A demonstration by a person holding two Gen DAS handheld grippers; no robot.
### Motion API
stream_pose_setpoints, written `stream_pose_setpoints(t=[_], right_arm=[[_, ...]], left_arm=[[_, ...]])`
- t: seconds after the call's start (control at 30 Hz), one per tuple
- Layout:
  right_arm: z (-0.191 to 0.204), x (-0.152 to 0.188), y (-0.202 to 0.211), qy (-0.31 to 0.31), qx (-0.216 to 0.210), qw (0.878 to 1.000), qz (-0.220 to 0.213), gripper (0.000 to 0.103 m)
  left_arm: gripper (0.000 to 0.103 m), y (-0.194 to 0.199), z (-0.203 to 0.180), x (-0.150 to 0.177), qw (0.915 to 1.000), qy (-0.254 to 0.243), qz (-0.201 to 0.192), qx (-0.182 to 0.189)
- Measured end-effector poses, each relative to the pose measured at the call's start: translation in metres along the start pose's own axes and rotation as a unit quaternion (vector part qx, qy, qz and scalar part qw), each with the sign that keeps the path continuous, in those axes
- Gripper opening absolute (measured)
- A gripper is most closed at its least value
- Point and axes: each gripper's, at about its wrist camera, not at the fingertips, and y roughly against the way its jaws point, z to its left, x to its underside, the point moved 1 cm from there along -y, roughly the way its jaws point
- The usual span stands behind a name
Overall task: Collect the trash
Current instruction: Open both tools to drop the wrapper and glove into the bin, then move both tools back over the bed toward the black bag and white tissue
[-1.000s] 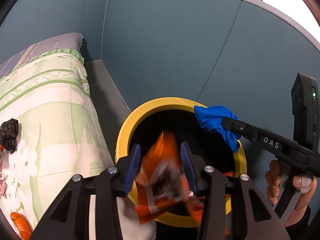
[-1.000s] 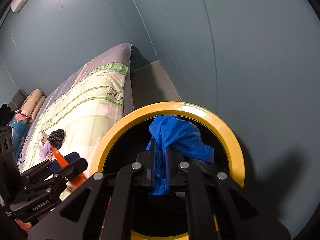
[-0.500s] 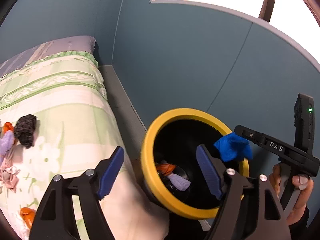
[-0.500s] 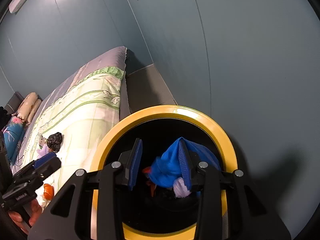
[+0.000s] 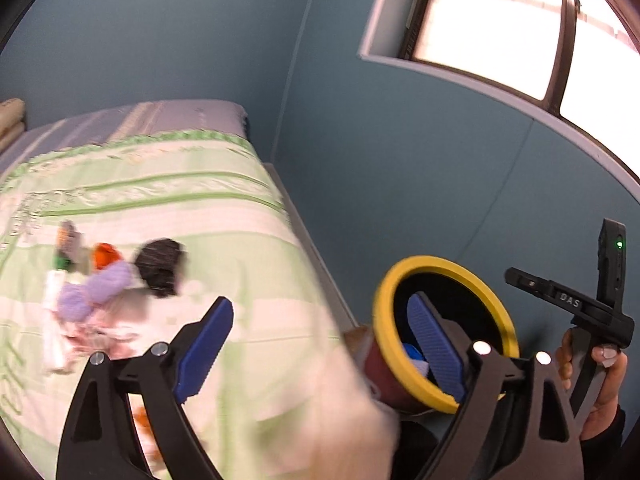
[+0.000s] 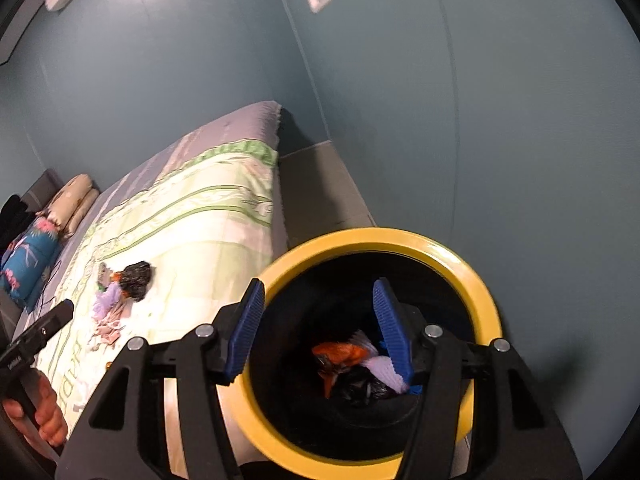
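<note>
Both grippers opening, empty: left gripper (image 5: 320,344) nearer trash pile (image 5: 116,280) on bed (image 5: 200,200), up-left; right gripper (image 6: 320,328) over bin (image 6: 486,304)

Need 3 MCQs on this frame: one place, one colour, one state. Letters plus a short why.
1. Where does the black crumpled trash lie?
A. on the bed cover
B. in the bin
C. on the floor

2. What colour is the bin's rim?
A. red
B. yellow
C. white

3. What is between the right gripper's jaws?
A. blue cloth
B. orange wrapper
C. nothing

Key:
1 A, it sits on the green-striped bed cover beside a purple scrap.
2 B, a yellow ring surrounds the dark opening.
3 C, the jaws are opening with nothing between them; the orange wrapper lies down inside the bin.
</note>
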Motion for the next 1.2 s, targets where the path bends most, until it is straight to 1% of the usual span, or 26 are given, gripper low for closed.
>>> stream_pose_setpoints(t=[0.1, 0.2, 0.4, 0.57, 0.73, 0.9, 1.07, 1.2], right_arm=[[0.016, -0.001, 0.004, 0.012, -0.018, 1.0, -0.003, 0.055], [0.041, -0.001, 0.004, 0.031, -0.037, 0.999, -0.004, 0.057], [0.086, 0.001, 0.003, 0.069, -0.07, 0.995, -0.005, 0.058], [0.128, 0.001, 0.0, 0.105, -0.093, 0.99, -0.008, 0.059], [0.166, 0.004, -0.007, 0.134, -0.116, 0.984, -0.005, 0.06], [0.198, 0.011, -0.014, 0.157, -0.134, 0.978, 0.004, 0.06], [0.23, 0.018, -0.028, 0.174, -0.145, 0.974, 0.017, 0.06], [0.248, 0.024, -0.039, 0.185, -0.148, 0.971, 0.025, 0.06]], left_arm=[[0.087, 0.022, 0.024, -0.002, 0.9996, 0.007, -0.015, -0.022], [0.088, 0.048, 0.052, -0.001, 0.9983, 0.02, -0.029, -0.047], [0.093, 0.09, 0.089, 0.006, 0.9941, 0.038, -0.052, -0.087], [0.095, 0.121, 0.108, 0.018, 0.9915, 0.053, -0.067, -0.098], [0.095, 0.14, 0.126, 0.03, 0.9888, 0.065, -0.072, -0.113], [0.095, 0.148, 0.142, 0.045, 0.9874, 0.079, -0.067, -0.12], [0.095, 0.151, 0.156, 0.057, 0.9873, 0.088, -0.062, -0.117], [0.095, 0.151, 0.165, 0.067, 0.9879, 0.093, -0.054, -0.112]])
